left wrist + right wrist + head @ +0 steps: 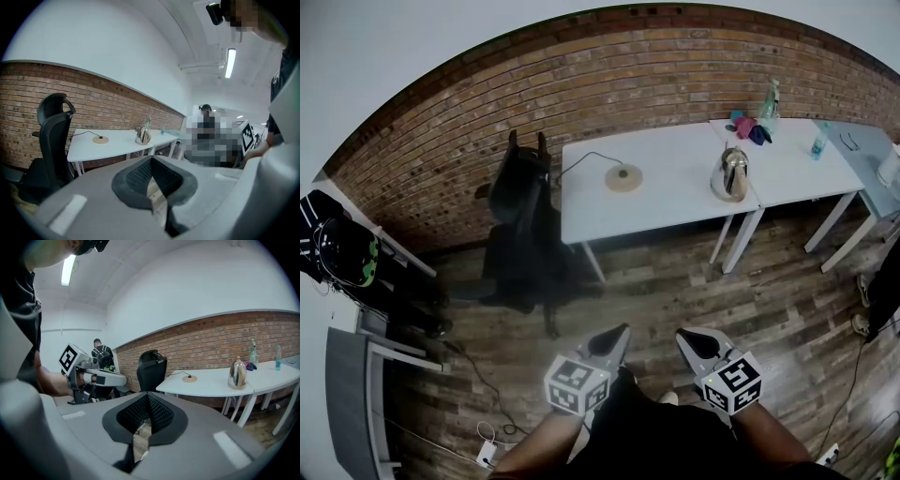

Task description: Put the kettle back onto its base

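Observation:
A shiny metal kettle (730,174) stands upright near the right end of a white table (675,211), far ahead of me. Its round tan base (623,177), with a black cord, lies to the kettle's left on the same table. The kettle (142,136) and base (100,139) show small in the left gripper view, and the kettle (237,374) and base (189,378) also in the right gripper view. My left gripper (622,328) and right gripper (682,333) are held side by side low in the head view, well short of the table. Both are shut with nothing between their jaws.
A black office chair (520,220) stands at the table's left end. A second white table (802,169) adjoins on the right, with bottles and coloured cloths on it. A shelf with a helmet (345,251) is at the left. Cables (487,427) lie on the wooden floor.

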Tool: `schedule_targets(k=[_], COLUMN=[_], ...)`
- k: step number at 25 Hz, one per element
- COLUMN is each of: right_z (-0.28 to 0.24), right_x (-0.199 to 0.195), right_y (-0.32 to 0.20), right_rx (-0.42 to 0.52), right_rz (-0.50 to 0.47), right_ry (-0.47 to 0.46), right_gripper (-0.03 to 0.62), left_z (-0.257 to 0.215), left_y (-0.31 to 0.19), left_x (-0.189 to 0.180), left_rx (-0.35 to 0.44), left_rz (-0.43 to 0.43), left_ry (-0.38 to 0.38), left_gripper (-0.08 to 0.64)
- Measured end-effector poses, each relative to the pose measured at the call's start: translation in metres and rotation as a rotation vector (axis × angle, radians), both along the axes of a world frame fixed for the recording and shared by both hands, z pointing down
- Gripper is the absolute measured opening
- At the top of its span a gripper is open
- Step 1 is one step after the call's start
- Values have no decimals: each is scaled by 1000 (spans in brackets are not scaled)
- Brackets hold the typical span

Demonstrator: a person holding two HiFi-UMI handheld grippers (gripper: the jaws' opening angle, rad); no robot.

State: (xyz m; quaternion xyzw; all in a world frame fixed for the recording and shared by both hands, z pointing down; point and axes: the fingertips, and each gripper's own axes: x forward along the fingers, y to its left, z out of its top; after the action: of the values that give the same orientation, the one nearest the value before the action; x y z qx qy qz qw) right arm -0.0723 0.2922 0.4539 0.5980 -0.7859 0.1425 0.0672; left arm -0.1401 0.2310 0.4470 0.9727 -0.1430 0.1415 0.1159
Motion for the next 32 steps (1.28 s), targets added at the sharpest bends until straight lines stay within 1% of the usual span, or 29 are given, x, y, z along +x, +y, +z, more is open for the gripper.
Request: schedule_targets(k=[3, 12, 21, 26, 32], right_z=[-2, 3, 1, 3, 8], right_x=[-3, 5, 5, 7, 11], right_y=[0, -1, -3, -3, -8], right_rx=[16, 10, 8, 6, -3], right_rz=[-5, 28, 21, 25, 22], right_ry=[-6, -32, -34, -43, -52], right_gripper=[26, 28, 28, 28, 28], left_z=[3, 4, 0, 6, 7], left_y=[1, 2, 0, 1, -3], left_x=[0, 1, 4, 6, 9], left_rx=[-4, -5, -10, -31, -29], left_rz=[1, -2, 0, 3, -3], left_ry=[-1, 2, 4, -1, -5], left_gripper=[0, 0, 0, 0, 0])
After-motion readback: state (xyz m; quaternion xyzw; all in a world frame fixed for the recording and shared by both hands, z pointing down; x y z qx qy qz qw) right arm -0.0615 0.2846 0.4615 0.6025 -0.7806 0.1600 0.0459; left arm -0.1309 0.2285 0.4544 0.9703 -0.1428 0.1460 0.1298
